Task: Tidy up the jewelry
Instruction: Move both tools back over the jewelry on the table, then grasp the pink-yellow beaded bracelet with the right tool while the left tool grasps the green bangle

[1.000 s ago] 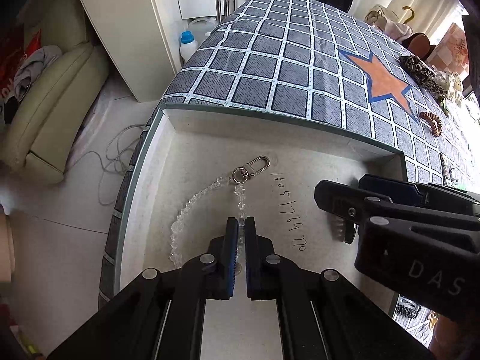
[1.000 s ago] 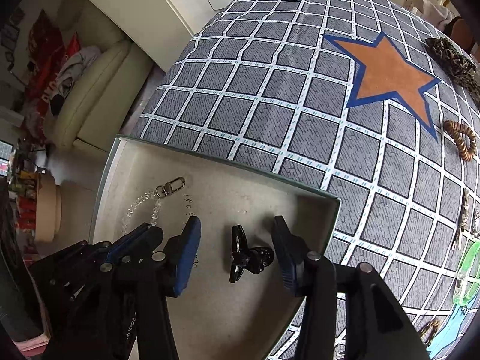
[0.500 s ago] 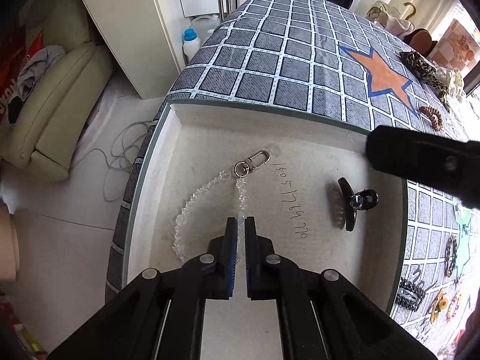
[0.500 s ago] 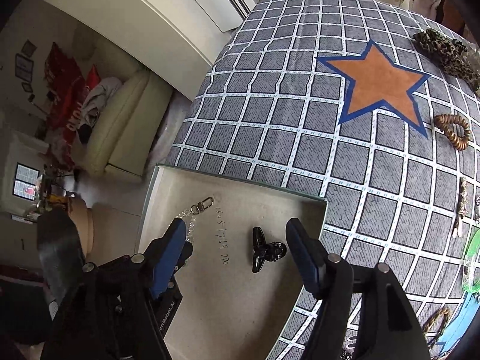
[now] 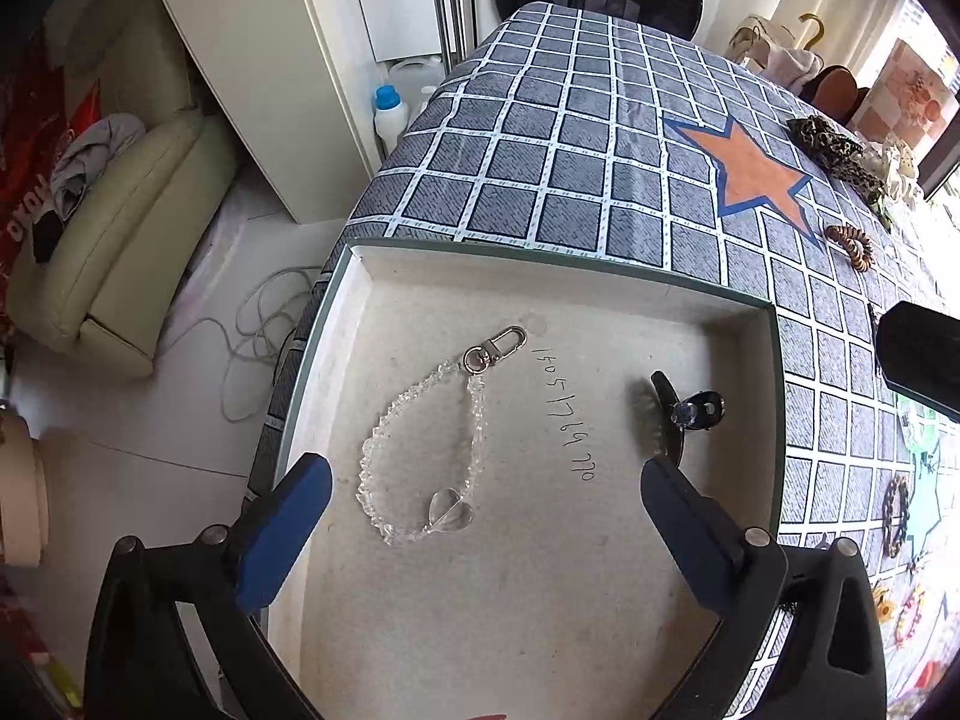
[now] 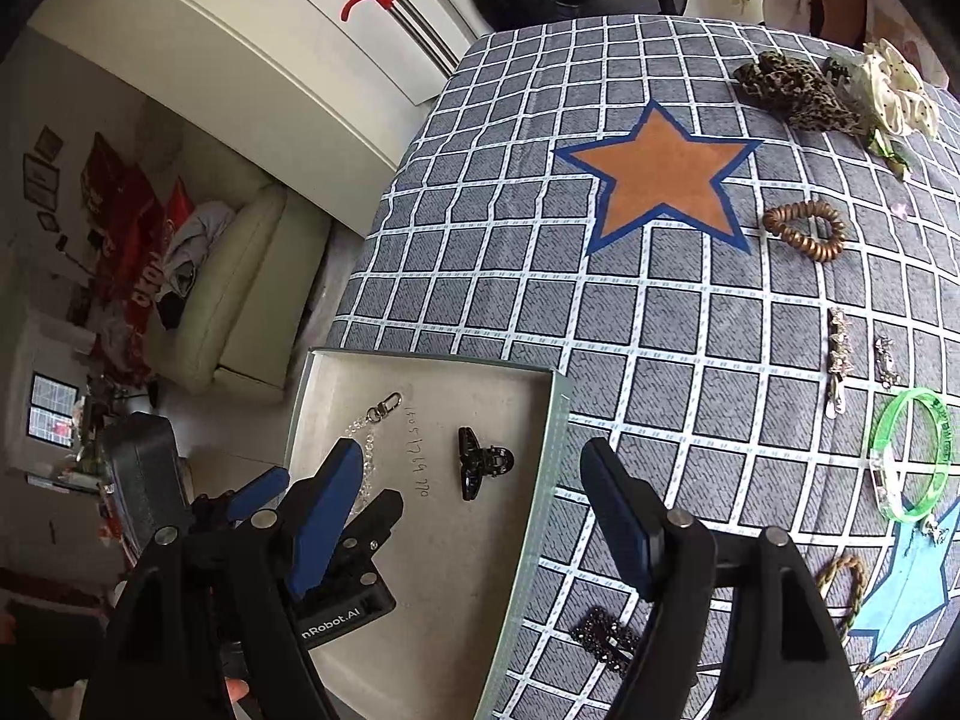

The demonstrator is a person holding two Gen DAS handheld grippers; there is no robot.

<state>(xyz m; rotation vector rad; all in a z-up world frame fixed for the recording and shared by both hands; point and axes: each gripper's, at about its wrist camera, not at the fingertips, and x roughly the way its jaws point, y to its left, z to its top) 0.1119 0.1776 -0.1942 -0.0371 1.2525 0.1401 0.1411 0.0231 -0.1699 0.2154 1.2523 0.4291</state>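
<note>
We see the clear bead chain (image 5: 420,450) lying loose on the floor of the pale shallow box (image 5: 558,264), which stands on the checked cloth of the desk (image 5: 540,168). The left gripper (image 5: 486,516) hangs steeply over it and its jaws are opening wide; the chain lies under the gap between them, but no pad touches it, so it is released. We judge that this chain is light, limp and a little slippery, and the glass-like heart (image 5: 450,510) on it looks fragile; the metal clasp (image 5: 495,348) at the far end seems the firmest place to take hold. The black hair claw (image 5: 678,414) lies in the same box to the right of the handwritten numbers, stiff and light; its spring handle looks to us the best grip. The right gripper (image 6: 480,516) points down over the right edge of the box; its jaws are opening and they hold nothing. More pieces wait on the cloth, such as the green bangle (image 6: 906,456) and the dark sparkling clip (image 6: 606,639) near the box.
</note>
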